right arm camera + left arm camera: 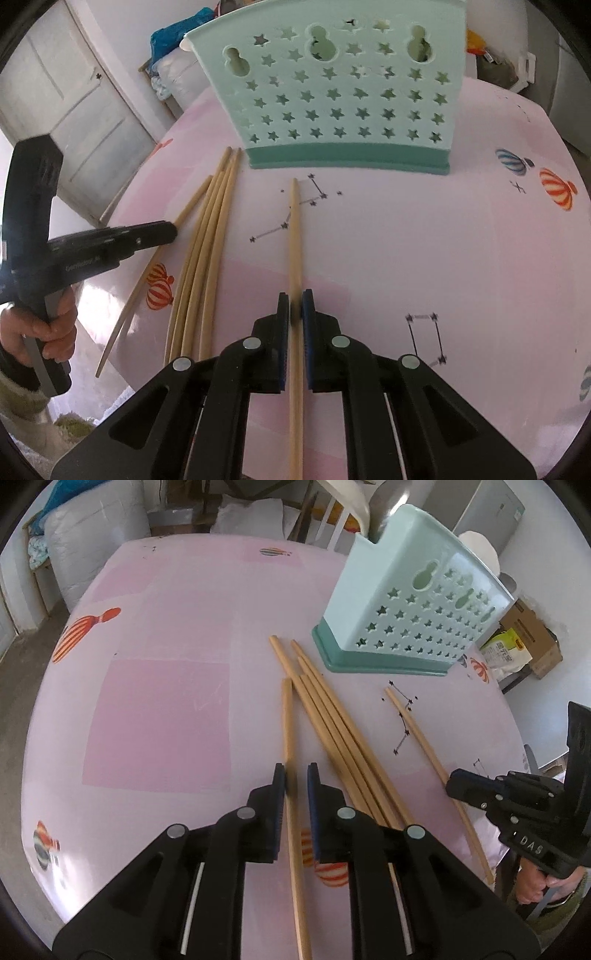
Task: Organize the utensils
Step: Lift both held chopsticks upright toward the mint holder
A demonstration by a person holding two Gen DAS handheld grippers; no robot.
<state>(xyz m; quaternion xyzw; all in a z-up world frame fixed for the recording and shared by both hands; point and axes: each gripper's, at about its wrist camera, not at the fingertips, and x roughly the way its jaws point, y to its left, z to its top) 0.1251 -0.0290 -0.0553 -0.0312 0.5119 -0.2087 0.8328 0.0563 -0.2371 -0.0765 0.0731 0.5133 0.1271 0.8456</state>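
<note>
- The left gripper (296, 771) is nearly closed around one chopstick (287, 723), its pads not clearly pressing.
- The right gripper (295, 301) clamps another chopstick (294, 229) on the tabletop (406, 240).

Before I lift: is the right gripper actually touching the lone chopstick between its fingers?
Touching. The right wrist view shows the right gripper with both blue pads closed against the lone chopstick, no gap on either side.

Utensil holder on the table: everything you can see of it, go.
The utensil holder looks like glossy plastic: pale mint walls on a darker teal base. The wall facing the cameras is pierced with rows of star cutouts and three gourd-shaped holes near the top. It stands upright on the pink tablecloth. No chopsticks visibly touch it; nearest tips lie just short of its base.
</note>
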